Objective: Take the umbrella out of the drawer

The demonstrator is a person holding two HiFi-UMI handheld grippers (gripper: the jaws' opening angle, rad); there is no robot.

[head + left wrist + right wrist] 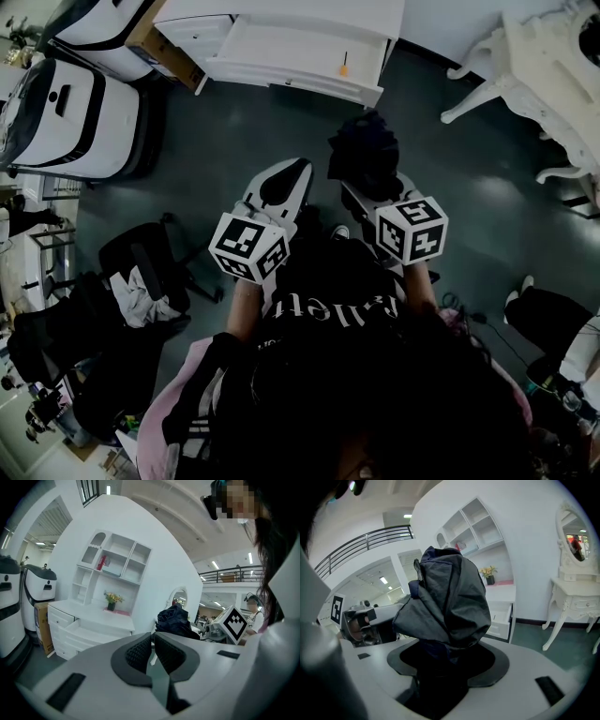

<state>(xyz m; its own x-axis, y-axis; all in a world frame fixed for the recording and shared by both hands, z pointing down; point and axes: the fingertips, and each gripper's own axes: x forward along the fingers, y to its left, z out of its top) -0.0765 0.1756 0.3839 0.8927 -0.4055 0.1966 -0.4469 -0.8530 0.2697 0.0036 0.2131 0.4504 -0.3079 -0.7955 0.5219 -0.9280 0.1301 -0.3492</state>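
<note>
The right gripper (371, 193) is squeezing the dark, folded-up umbrella (364, 152) between its two jaws. The umbrella is sticking up out of the jaws, in the air over the dark floor (234, 131), well apart from the drawer (292, 82). The drawer is hanging open at the front edge of the white dresser (281, 13). A small orange thing (344, 67) is lying near the drawer's right edge. The left gripper (281, 184) is holding nothing. Its jaws are sitting almost together, with only a thin slit between them.
</note>
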